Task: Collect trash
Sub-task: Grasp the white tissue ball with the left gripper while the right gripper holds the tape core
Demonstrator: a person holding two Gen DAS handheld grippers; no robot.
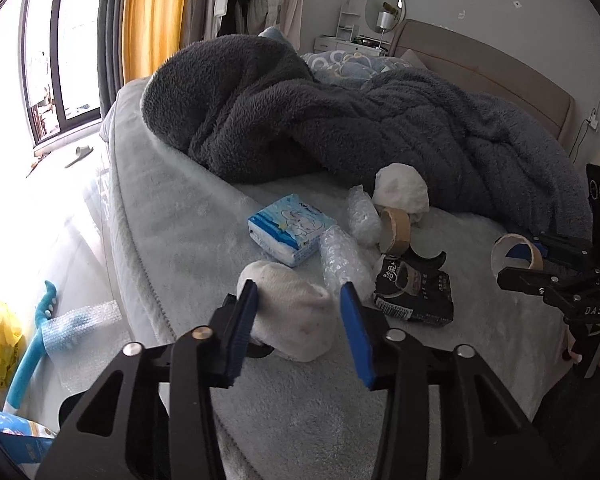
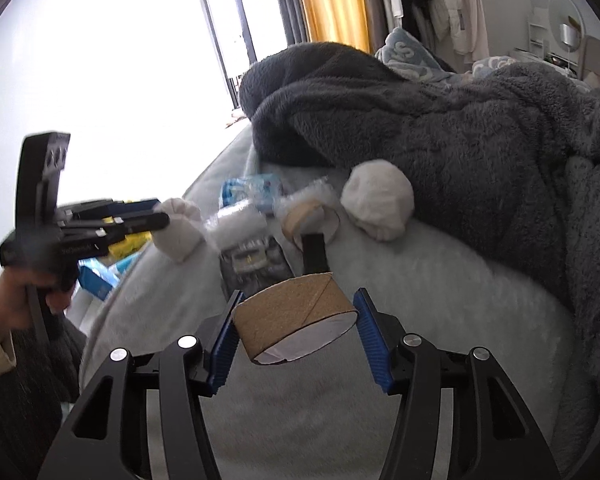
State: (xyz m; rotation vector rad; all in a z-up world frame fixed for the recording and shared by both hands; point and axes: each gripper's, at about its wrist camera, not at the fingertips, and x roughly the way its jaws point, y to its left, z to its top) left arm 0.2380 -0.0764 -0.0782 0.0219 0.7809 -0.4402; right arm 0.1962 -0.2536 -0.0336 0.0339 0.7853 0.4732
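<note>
Right gripper (image 2: 296,328) clamped on cardboard tape core (image 2: 292,316), lifted clear of bed (image 2: 300,412). Left gripper (image 1: 300,320) jaws half-closed around white wad (image 1: 292,320), contact uncertain. Risk: core slipping from shallow pinch; soft wad squeezing out.

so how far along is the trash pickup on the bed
Nothing visibly binned yet. In hand: the right gripper holds a cardboard tape ring off the bed, and the left gripper straddles a white paper wad. Left on the bed: another wad, bubble wrap, a second ring, a black packet, a tissue pack.
</note>
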